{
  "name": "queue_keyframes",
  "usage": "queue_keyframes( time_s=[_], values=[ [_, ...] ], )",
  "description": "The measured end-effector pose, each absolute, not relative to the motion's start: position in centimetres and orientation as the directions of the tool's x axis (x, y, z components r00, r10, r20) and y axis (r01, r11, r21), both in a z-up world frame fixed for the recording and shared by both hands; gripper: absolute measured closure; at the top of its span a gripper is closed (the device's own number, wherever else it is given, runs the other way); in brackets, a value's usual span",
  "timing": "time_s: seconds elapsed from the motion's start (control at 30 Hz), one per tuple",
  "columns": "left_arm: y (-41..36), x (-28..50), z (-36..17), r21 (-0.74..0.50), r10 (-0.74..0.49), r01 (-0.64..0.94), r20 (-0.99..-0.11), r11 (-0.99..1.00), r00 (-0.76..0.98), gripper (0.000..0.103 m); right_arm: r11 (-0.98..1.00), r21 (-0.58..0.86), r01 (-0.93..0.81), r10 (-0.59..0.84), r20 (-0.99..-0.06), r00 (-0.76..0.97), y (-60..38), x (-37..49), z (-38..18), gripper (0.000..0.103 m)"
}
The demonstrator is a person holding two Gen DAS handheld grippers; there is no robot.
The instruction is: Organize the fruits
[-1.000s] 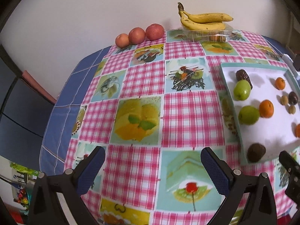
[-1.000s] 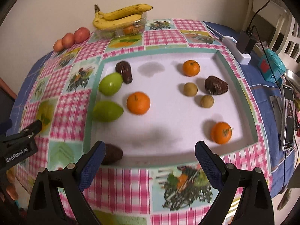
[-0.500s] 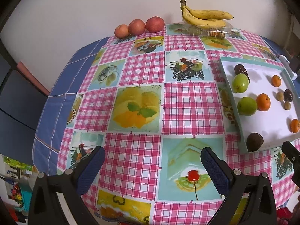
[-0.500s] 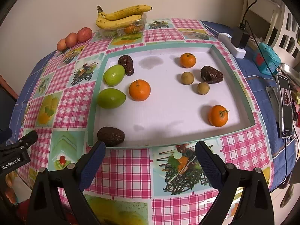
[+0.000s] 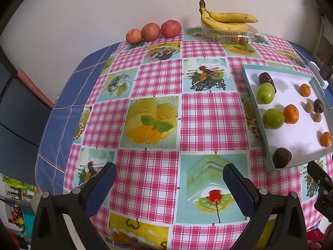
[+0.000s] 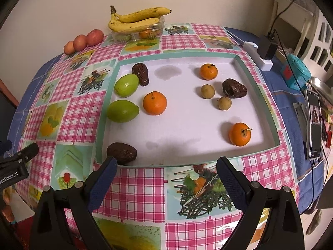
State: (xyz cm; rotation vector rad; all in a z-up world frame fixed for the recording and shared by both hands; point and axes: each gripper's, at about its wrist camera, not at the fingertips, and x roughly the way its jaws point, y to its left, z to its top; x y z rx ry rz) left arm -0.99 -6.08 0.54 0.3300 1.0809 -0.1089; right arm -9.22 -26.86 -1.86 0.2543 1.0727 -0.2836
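A white tray with a teal rim [image 6: 245,68] [image 5: 260,129] holds scattered fruit: two green fruits [image 6: 122,111] [image 5: 273,118], three oranges [image 6: 154,103], three dark brown fruits [image 6: 122,153] and two small tan ones [image 6: 207,91]. My right gripper [image 6: 165,179] is open and empty, above the cloth just in front of the tray. My left gripper [image 5: 169,184] is open and empty, over the checked tablecloth to the left of the tray.
Bananas [image 5: 225,19] lie on a clear plastic box at the back by the wall, with three reddish apples [image 5: 153,31] to their left. A charger and power strip [image 6: 261,52], a teal device [image 6: 295,70] and a phone [image 6: 314,125] sit right of the tray.
Both grippers have pulled back and up from the table, so the tray and fruit look smaller and farther. Both stay open. No fruit has moved.
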Motion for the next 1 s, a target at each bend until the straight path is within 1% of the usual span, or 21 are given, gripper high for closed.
queue_keyframes(
  time_s=[0.27, 1.0],
  values=[
    [-5.92, -0.92, 0.44, 0.216, 0.079, 0.245, -0.88, 0.945, 0.469, 0.0, 0.947, 0.033, 0.319, -0.116, -0.892, 0.437, -26.15, -8.97, -1.89, 0.007],
    [-5.97, -0.88, 0.12, 0.221, 0.087, 0.246, -0.883, 0.944, 0.461, 0.0, 0.943, 0.038, 0.331, -0.12, -0.888, 0.444, -26.25, -9.02, -1.71, 0.007]
  ],
)
